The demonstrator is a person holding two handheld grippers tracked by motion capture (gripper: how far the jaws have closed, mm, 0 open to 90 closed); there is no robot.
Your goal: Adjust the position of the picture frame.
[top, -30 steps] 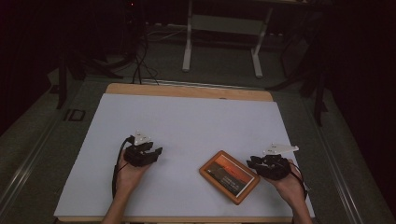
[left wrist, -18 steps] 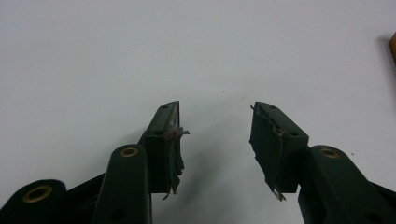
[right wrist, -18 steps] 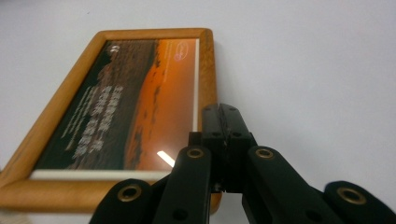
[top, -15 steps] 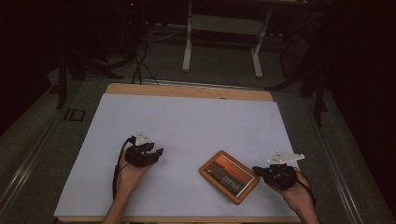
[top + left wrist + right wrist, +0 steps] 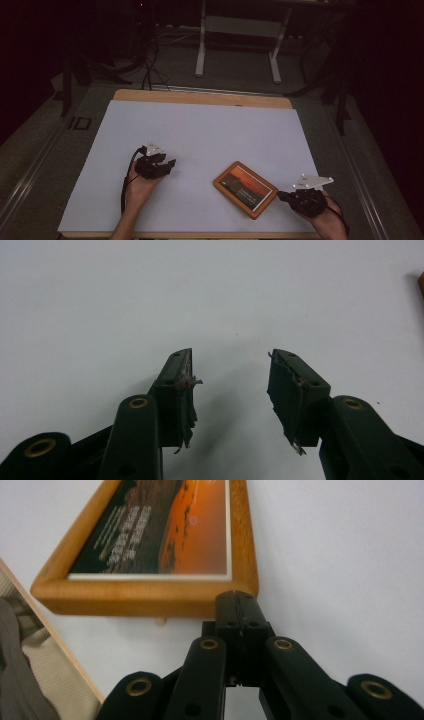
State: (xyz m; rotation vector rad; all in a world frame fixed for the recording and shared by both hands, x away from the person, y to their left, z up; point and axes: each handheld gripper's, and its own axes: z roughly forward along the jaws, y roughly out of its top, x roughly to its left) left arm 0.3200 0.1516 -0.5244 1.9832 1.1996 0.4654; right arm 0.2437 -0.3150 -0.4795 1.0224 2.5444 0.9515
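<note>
- The picture frame (image 5: 245, 189) lies flat on the white table (image 5: 200, 125), near its front-right edge.
- Right hand-held gripper (image 5: 283, 195) — jaws just closing, now together, empty, tips just beside the frame's corner.
- Left hand-held gripper (image 5: 170, 164) — jaws apart, empty.

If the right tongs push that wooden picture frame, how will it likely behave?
The picture frame looks stiff, so it should slide whole across the white table cover, not bend. It lies flat, so tipping seems unlikely. A push by the shut right tongs at its corner would probably turn it.
</note>
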